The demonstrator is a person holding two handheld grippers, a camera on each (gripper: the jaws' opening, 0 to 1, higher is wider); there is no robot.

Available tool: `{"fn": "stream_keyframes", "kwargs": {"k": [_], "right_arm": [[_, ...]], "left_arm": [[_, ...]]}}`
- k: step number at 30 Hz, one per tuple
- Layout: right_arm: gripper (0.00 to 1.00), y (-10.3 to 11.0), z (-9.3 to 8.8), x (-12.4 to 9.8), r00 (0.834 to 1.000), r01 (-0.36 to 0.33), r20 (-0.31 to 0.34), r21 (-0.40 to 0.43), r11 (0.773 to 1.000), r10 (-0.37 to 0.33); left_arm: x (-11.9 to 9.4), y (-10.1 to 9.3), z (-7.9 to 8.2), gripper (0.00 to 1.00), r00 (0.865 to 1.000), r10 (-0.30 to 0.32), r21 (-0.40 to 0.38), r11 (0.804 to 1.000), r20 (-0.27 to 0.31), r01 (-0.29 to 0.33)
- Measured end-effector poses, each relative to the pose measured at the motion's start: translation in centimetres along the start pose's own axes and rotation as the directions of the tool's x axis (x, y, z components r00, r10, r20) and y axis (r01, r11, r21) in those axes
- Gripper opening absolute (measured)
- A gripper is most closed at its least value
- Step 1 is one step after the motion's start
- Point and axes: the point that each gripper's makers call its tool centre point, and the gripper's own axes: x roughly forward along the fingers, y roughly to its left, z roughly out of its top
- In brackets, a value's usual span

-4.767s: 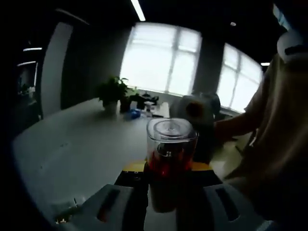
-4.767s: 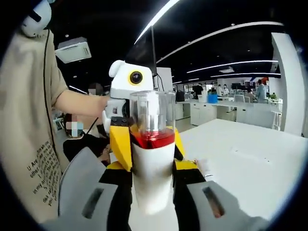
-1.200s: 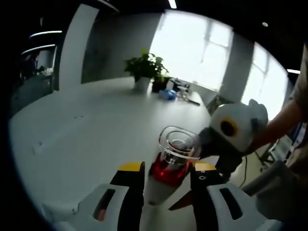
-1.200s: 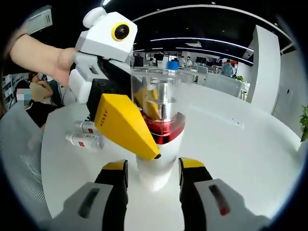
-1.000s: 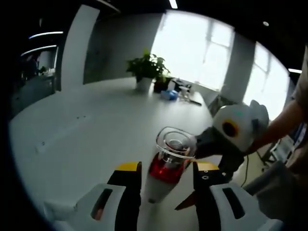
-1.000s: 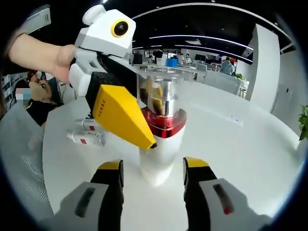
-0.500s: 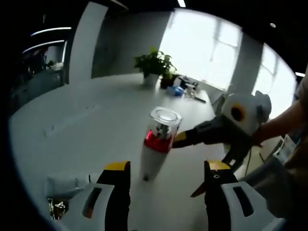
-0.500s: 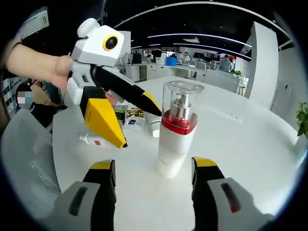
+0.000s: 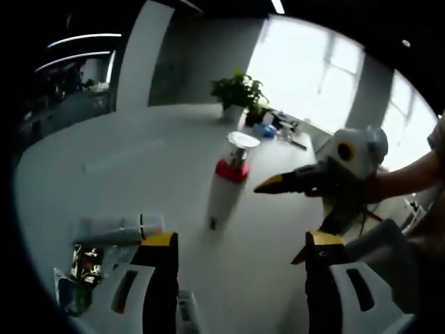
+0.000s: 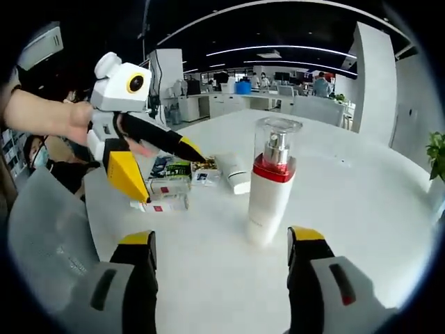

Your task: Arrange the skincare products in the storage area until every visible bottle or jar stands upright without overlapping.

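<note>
White cylindrical pump bottle (image 10: 270,189) upright, clear cap.

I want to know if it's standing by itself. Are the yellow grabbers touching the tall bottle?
Apart. In the right gripper view the bottle stands alone on the table, with bare table between it and both grippers.

In the right gripper view we see the pump bottle (image 10: 271,182) standing upright on the counter (image 10: 361,209), ahead of our right gripper (image 10: 221,278) and between the lines of its spread jaws, apart from both. To its left lie a tube (image 10: 235,174), some sachets (image 10: 182,169) and two small boxes (image 10: 163,195) in a cluster, well apart from the bottle. Our left gripper (image 10: 161,167) hangs over that cluster, jaws parted. In the left gripper view a potted plant (image 9: 236,94) stands far behind the bottle (image 9: 228,181), and the tube (image 9: 118,229) and sachets (image 9: 83,264) lie near the left jaw.
</note>
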Motion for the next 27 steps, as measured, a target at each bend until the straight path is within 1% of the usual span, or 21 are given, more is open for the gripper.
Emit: {"fn": "stream_keyframes", "kwargs": {"k": [3, 7, 11, 15, 18, 21, 23, 27], "right_arm": [[0.80, 0.5, -0.4, -0.3, 1.000, 0.000, -0.004, 0.010, 1.000, 0.000], [0.82, 1.0, -0.8, -0.8, 1.000, 0.006, 0.005, 0.043, 0.999, -0.007], [0.85, 1.7, -1.1, -1.2, 1.000, 0.010, 0.012, 0.064, 0.998, -0.011], [0.86, 2.3, -1.8, -1.3, 1.000, 0.016, 0.001, 0.085, 0.996, -0.016], [0.87, 2.9, -1.8, -1.4, 1.000, 0.017, 0.008, 0.100, 0.995, -0.018], [0.88, 3.4, -1.8, -1.5, 1.000, 0.020, 0.010, 0.102, 0.995, -0.021], [0.88, 3.6, -1.7, -1.6, 1.000, 0.021, 0.010, 0.094, 0.995, -0.022], [0.90, 3.9, -0.9, -2.1, 0.999, 0.024, 0.027, 0.094, 0.995, -0.027]], "left_arm": [[-0.9, -0.2, -0.9, 0.76, 1.000, 0.013, -0.008, 1.000, -0.005, -0.013], [-1.9, -0.1, -1.9, 0.80, 0.999, 0.033, -0.033, 0.999, -0.008, -0.033], [-2.9, -0.4, -2.8, 0.82, 0.999, 0.046, -0.052, 0.998, -0.010, -0.046], [-3.9, -0.7, -3.7, 0.85, 0.998, 0.059, -0.066, 0.996, -0.015, -0.060], [-4.7, -1.0, -4.2, 0.86, 0.997, 0.076, -0.082, 0.994, -0.013, -0.077], [-5.5, -1.0, -4.8, 0.89, 0.996, 0.092, -0.096, 0.991, -0.012, -0.093], [-6.1, -1.0, -5.1, 0.91, 0.994, 0.105, -0.115, 0.988, -0.002, -0.104], [-7.4, -1.0, -5.8, 0.94, 0.991, 0.135, -0.126, 0.983, -0.005, -0.134]]}}
